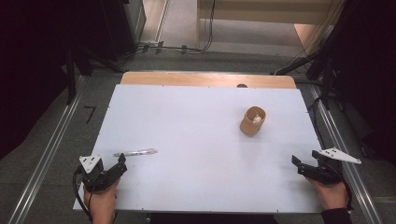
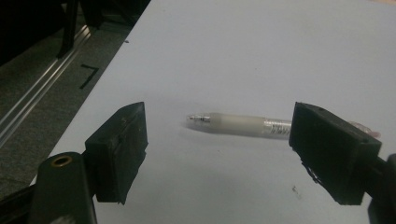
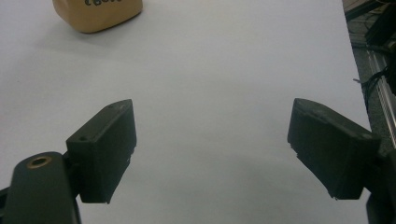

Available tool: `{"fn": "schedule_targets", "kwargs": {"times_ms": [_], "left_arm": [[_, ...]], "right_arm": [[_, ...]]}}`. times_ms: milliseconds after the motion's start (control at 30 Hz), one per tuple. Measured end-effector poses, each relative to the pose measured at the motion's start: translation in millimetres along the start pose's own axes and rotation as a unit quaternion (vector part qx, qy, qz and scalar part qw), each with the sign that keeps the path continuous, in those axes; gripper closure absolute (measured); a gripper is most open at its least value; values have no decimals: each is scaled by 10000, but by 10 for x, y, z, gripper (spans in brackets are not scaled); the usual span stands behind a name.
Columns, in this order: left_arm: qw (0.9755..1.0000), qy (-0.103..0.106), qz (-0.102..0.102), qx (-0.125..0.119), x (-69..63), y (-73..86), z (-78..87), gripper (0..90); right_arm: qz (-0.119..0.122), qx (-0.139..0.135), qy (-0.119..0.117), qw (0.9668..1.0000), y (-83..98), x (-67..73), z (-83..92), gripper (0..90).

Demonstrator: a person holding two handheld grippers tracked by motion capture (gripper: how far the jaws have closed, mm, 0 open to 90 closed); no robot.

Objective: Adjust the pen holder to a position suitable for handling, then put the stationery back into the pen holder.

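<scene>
The worktop (image 1: 201,140) is spreading white in front of me, with a strip of bare wood showing along its far edge at twelve o'clock. On it, toward two o'clock from the middle in the high view, a tan cup (image 1: 252,121) is standing with something small and pale inside; I cannot tell what. In my right gripper view the cup (image 3: 98,14) is sitting at eleven o'clock, well apart from the jaws.

I am holding my right gripper (image 1: 295,164) at the near right corner, about four o'clock, with its jaws gaping wide and nothing but bare worktop between them (image 3: 212,154).

I am holding my left gripper (image 1: 122,161) at the near left corner, about eight o'clock, jaws also standing wide apart and gripping nothing. In its own view the gripper (image 2: 217,154) is pointing at the pen.

The pen (image 1: 136,152) is lying flat on the worktop just beyond my left gripper, at one o'clock from it, not touching it. In the left gripper view the pen (image 2: 238,124) is lying crosswise past the jaw tips, its metal tip pointing to nine o'clock and its far end passing behind the right-hand jaw.
</scene>
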State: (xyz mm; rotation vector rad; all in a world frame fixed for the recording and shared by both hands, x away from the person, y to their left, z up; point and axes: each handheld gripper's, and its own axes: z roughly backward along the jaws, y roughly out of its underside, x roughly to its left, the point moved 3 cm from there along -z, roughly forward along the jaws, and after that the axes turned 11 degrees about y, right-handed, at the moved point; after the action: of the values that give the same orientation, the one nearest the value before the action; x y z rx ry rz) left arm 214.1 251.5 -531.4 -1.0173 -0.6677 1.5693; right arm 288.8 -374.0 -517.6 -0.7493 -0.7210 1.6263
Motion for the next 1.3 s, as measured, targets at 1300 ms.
{"fn": "schedule_targets", "kwargs": {"times_ms": [1300], "left_arm": [[9986, 279, -375, 235, 4, -25, -77, 193]], "right_arm": [[73, 71, -104, 9999, 22, 42, -18, 144]]}}
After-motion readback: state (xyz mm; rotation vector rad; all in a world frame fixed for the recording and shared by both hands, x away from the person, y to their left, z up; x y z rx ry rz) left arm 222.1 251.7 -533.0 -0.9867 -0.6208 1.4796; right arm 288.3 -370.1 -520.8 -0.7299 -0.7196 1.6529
